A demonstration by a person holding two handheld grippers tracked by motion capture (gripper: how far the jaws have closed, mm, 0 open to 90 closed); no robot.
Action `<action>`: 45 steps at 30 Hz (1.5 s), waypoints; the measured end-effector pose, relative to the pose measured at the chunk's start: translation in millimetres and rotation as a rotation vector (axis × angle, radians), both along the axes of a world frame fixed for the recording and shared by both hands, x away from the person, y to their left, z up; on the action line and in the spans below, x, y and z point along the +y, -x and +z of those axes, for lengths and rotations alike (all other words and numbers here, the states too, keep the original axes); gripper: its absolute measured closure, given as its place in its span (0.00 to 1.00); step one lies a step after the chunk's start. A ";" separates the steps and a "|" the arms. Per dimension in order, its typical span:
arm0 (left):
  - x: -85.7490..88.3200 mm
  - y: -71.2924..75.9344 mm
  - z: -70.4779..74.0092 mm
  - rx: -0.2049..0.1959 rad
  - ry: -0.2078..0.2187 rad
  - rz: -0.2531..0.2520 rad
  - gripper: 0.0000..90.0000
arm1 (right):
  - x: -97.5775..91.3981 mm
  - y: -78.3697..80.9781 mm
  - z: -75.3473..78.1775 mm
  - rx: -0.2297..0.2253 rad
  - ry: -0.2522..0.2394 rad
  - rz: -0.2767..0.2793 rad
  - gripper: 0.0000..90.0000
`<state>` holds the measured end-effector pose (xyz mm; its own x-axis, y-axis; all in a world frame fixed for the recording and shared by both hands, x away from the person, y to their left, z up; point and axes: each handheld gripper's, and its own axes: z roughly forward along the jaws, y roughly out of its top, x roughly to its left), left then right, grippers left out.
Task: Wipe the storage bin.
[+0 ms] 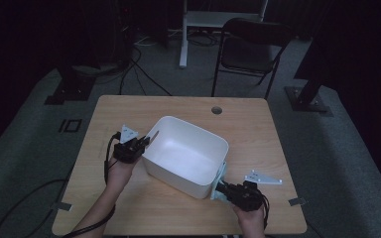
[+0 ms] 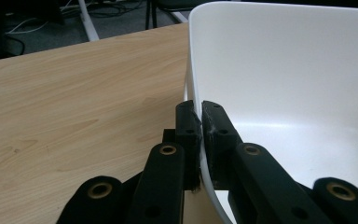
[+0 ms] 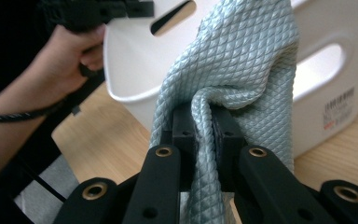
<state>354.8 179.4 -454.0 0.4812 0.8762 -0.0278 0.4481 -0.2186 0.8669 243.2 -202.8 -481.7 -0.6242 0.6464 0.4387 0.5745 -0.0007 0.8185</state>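
Tabletop (image 1: 129,208) of pale wood carries your white plastic rectangular tub (image 1: 184,154); your left gripper (image 1: 140,144) pinches its left rim, while your right gripper (image 1: 224,188) jaws clamp a pale blue quilted cloth (image 3: 228,70) against the tub's near wall, its lower folds hidden.

- The tub (image 1: 186,154) sits on the tabletop (image 1: 129,208), about mid-table.
- The left gripper (image 1: 146,141) is at the tub's left rim, one jaw inside the wall, one outside.
- The right gripper (image 1: 222,187) is at the tub's near right corner, with the cloth (image 3: 233,70) between its jaws, against the tub's outer wall.
- A chair (image 1: 250,47) stands on the floor behind the tabletop.
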 end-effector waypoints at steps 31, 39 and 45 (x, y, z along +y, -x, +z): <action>0.5 -1.9 0.5 0.006 -0.007 -0.004 0.95 | -2.1 -24.6 -45.7 0.169 0.058 -0.020 0.92; 0.3 -2.2 0.2 0.005 -0.005 -0.001 0.95 | -5.9 -32.0 -41.1 0.161 0.042 -0.031 0.92; 0.8 -2.3 0.2 0.004 -0.007 -0.001 0.95 | -5.5 -36.0 -43.2 0.171 0.070 -0.039 0.92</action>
